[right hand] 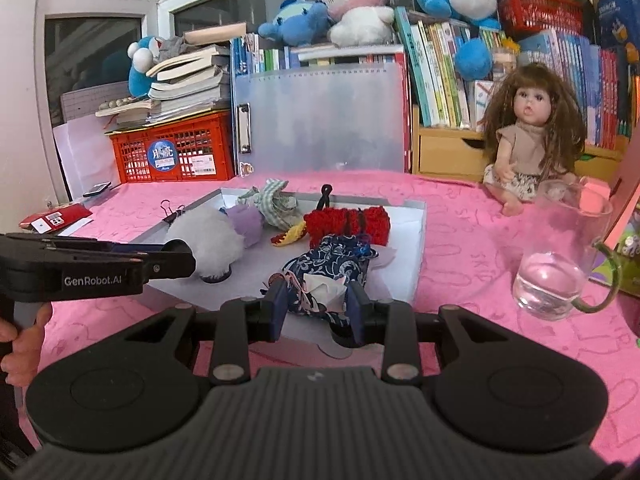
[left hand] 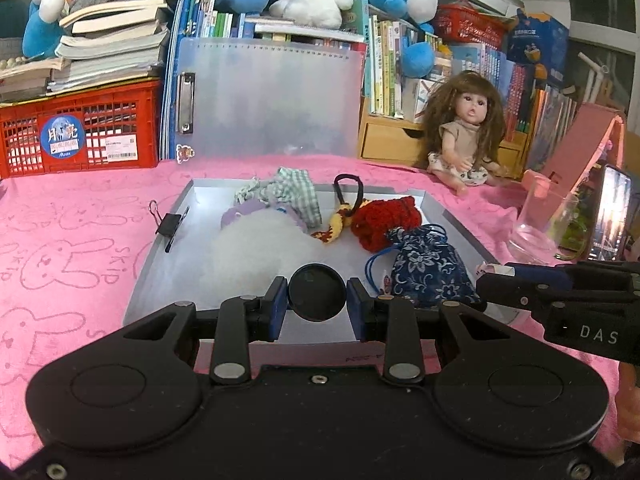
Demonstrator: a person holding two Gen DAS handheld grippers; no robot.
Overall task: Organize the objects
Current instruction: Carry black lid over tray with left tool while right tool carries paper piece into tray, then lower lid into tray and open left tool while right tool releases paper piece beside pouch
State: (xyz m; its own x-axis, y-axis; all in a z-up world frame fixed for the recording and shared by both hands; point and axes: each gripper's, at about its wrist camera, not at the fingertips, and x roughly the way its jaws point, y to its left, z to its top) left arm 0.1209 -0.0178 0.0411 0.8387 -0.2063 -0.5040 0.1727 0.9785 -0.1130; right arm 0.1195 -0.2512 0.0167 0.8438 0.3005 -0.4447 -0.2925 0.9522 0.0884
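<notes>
My left gripper (left hand: 317, 307) is clamped on a round black disc (left hand: 317, 293), the base of a fluffy white brush (right hand: 212, 242) held over the tray's (left hand: 160, 276) near edge at 6 o'clock. My right gripper (right hand: 316, 307) is clamped on a blue floral cloth pouch (right hand: 332, 268). Step in hand, as I judge it: placing items in the tray. Next calls for lowering, then opening. A red knitted piece (left hand: 386, 218) lies at 1 o'clock.

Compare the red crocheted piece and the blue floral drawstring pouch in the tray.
The red crocheted piece is plain red, chunky yarn; the blue floral drawstring pouch is dark printed cloth with white flowers. The red piece lies farther back in the shallow white tray and free of both grippers; the pouch lies nearer, its end between the right gripper's jaws. Both are soft and lie inside the tray.
</notes>
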